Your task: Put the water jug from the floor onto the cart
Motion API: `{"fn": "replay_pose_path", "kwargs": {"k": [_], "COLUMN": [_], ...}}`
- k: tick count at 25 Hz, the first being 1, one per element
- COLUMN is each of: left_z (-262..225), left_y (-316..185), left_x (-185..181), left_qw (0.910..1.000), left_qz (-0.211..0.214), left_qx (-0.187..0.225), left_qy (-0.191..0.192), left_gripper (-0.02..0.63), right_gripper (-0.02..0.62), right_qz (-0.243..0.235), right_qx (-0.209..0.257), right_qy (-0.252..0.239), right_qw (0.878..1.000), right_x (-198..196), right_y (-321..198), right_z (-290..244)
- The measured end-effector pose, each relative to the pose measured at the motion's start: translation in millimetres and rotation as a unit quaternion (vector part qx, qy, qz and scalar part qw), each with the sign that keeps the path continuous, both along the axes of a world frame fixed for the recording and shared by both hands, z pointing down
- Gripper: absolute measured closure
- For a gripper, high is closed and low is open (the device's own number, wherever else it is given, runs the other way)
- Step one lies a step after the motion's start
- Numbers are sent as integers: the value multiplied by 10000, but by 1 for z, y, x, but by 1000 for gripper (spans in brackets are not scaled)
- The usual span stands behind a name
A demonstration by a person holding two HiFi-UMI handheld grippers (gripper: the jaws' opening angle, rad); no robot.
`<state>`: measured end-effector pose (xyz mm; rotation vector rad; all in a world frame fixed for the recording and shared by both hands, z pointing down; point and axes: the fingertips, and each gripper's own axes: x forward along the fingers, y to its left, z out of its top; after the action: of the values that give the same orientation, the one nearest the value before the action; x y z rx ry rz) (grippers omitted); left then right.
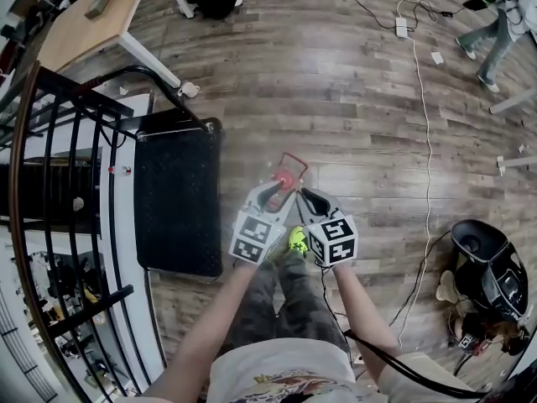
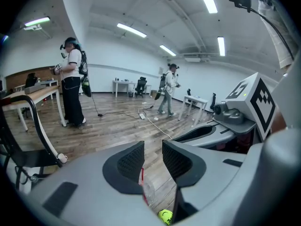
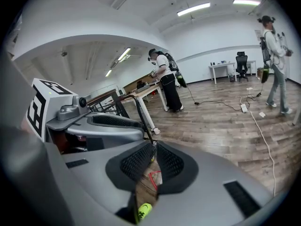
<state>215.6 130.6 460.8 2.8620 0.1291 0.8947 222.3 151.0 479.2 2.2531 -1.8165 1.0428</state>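
Observation:
The water jug stands on the wood floor just ahead of my feet. It is clear, with a red cap and a red carry handle. Both grippers hang side by side right above it. My left gripper is open, with bare floor showing in the gap between its pads. The jug's red handle and clear plastic lie just below those pads. My right gripper is shut with nothing between its pads, and the red handle shows beneath it. The cart, with a black mat deck, stands close on the left.
A black railing frame rises at the cart's far side. A wooden table on white legs stands beyond the cart. A white cable runs over the floor at right, near a black machine. My green shoe is under the grippers. People stand farther off.

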Motion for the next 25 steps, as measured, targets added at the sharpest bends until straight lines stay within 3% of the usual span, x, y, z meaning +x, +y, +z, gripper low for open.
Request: {"fn": "replay_pose_path", "kwargs": {"k": [9,14,25], "left_z": [50,94,190], "left_y": [-23,-39,-53], "left_x": [24,28,52], "left_qw": [10000,9999,9989], "left_qz": [86,121,388], "left_qx": [0,-19,37], "left_qy": [-18,-77,-266], "left_gripper": [489,463,462], "right_gripper": [565,505,477], "right_qz": [240,510,1023], "right_qx": [-37,-162,-309], "right_qy": [-85,-102,-21], "right_qw": [9997,9985,9943], "right_x": [24,31,55], "right_y": [-20,-27,-36], "right_z": [51,95,185]}}
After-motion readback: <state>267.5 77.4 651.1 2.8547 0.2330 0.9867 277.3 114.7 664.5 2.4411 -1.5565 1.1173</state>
